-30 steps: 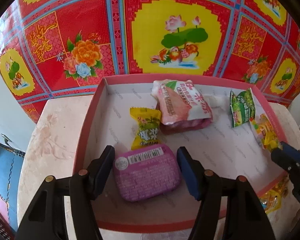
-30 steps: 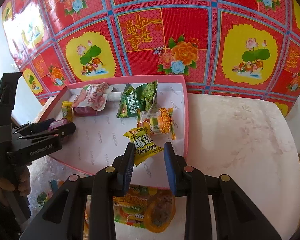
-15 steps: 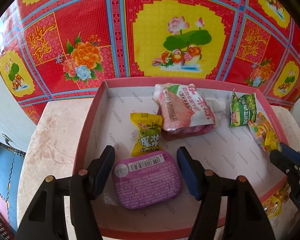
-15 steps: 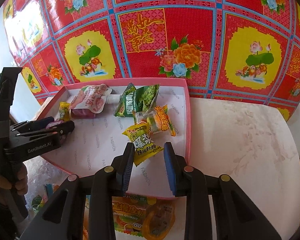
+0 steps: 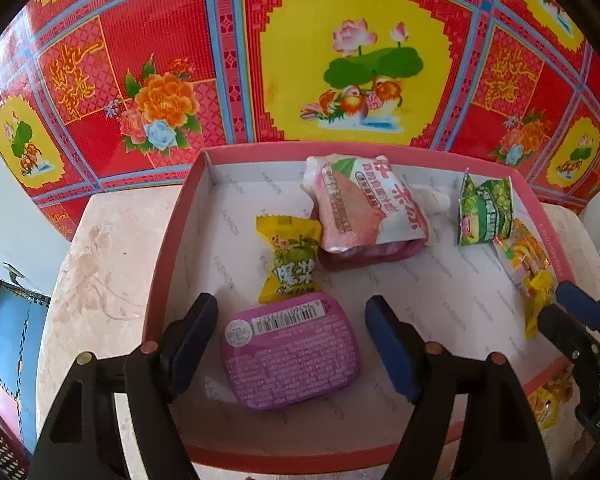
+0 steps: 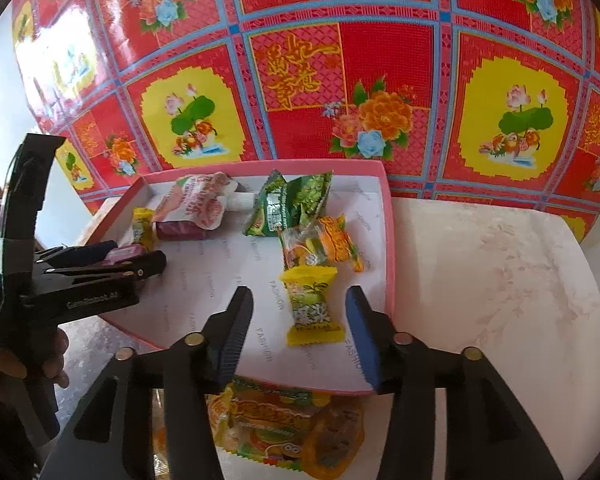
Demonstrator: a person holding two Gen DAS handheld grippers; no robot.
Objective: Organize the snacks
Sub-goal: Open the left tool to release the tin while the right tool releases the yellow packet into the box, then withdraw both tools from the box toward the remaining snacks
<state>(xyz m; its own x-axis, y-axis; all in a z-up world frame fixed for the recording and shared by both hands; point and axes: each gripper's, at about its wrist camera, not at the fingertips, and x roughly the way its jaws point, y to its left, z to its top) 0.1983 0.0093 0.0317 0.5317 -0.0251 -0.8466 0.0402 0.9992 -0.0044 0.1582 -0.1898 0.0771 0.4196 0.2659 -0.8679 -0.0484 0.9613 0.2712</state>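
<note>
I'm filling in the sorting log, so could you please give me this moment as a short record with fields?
container: pink box, on the pale table
left gripper: open, jaws just widened, purple tin lying free between them
right gripper: open, jaws just widened, yellow candy lying free between them
also in box: pink pouch, green packet, orange-yellow packet, second yellow candy
outside box: gummy bag, near edge
</note>
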